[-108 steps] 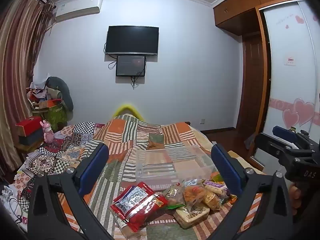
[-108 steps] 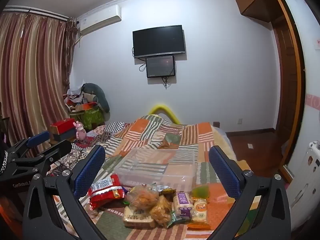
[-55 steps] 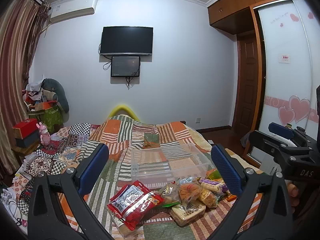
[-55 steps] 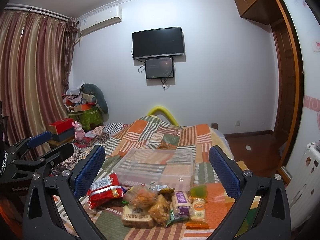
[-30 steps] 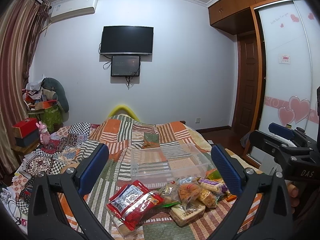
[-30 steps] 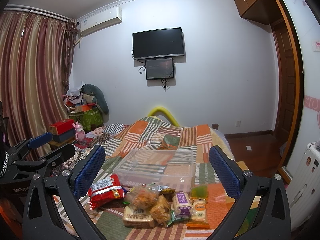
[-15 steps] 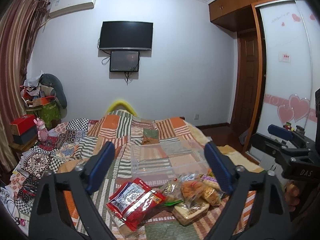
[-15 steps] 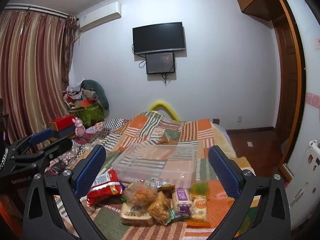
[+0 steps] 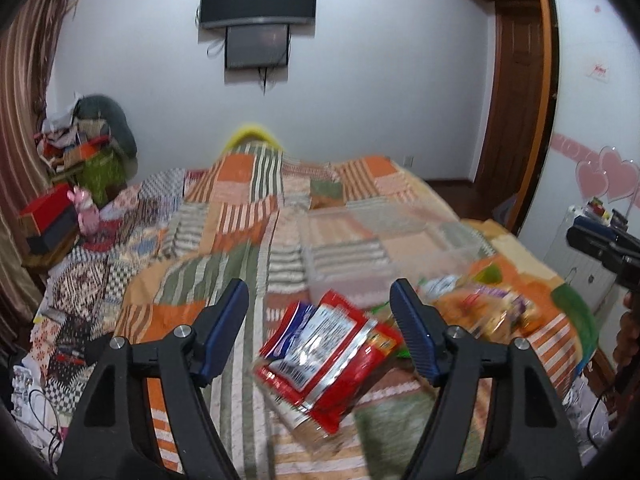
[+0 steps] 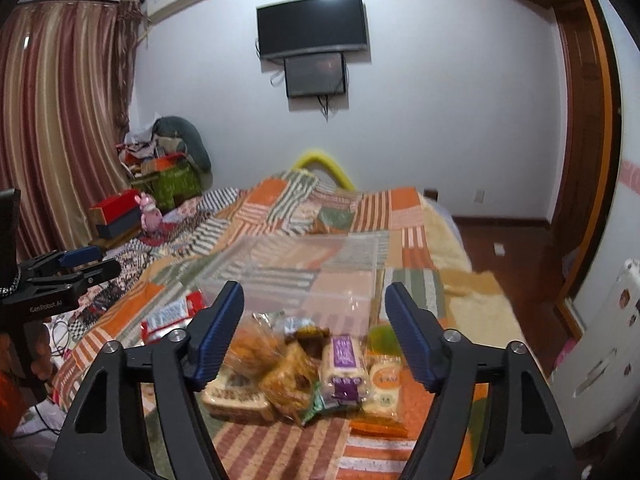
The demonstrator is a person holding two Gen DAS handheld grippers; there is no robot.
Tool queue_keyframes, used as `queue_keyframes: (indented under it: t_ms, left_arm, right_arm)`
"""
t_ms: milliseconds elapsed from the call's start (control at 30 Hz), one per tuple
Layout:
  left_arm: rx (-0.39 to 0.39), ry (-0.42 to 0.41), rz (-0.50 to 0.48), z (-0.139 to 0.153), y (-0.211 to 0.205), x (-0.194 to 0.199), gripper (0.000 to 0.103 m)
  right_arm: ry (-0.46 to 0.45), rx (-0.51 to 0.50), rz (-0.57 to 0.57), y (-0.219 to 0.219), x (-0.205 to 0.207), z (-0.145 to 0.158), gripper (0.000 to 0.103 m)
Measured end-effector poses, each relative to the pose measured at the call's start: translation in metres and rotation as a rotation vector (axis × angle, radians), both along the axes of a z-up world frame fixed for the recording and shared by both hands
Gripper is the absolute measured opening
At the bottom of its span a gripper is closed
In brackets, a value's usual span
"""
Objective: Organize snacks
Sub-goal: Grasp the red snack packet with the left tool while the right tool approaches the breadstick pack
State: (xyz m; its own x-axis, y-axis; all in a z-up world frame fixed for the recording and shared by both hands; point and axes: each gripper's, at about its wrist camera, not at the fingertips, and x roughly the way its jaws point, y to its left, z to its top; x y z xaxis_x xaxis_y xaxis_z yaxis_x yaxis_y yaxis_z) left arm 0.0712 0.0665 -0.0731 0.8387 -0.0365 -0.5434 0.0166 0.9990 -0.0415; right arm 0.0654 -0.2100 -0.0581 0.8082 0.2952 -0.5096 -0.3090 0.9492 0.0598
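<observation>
A heap of snack packets lies on the patchwork bed. A red and silver packet (image 9: 328,350) lies nearest in the left wrist view, below and between the blue pads of my left gripper (image 9: 320,304); its jaws are closing, with no pad touching it. In the right wrist view, bread bags and a purple-labelled packet (image 10: 346,364) lie under my right gripper (image 10: 314,304), whose jaws are also closing, with nothing pressed between them. A clear plastic bin (image 10: 304,276) stands empty just beyond the heap. The left gripper shows at the left edge there (image 10: 80,266).
The quilt (image 9: 224,240) covers the whole bed. Boxes, a pink toy (image 9: 86,212) and piled clutter sit at the left by the curtain. A television hangs on the far wall. A wooden door and wardrobe stand at the right.
Both grippers have dipped toward the snacks and their jaws have narrowed. The red packet now looms larger between the left fingers.
</observation>
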Motion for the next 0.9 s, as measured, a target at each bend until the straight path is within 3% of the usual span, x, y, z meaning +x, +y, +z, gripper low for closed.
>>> queue_keyframes:
  t_ms: [233, 367, 500, 900]
  left_arm:
    - [-0.019, 0.122, -0.027, -0.041, 0.006, 0.021, 0.076]
    - [-0.011, 0.164, -0.060, -0.060, -0.004, 0.031, 0.091]
    - [0.032, 0.180, -0.080, -0.074, -0.014, 0.043, 0.095]
    - [0.033, 0.264, -0.124, -0.107, -0.019, 0.071, 0.096]
  right_arm:
    - [0.103, -0.026, -0.038, -0.011, 0.021, -0.025, 0.062]
    - [0.155, -0.033, -0.052, -0.016, 0.033, -0.038, 0.062]
    - [0.206, -0.036, -0.069, -0.022, 0.044, -0.049, 0.062]
    - [0.329, -0.024, -0.099, -0.034, 0.056, -0.077, 0.062]
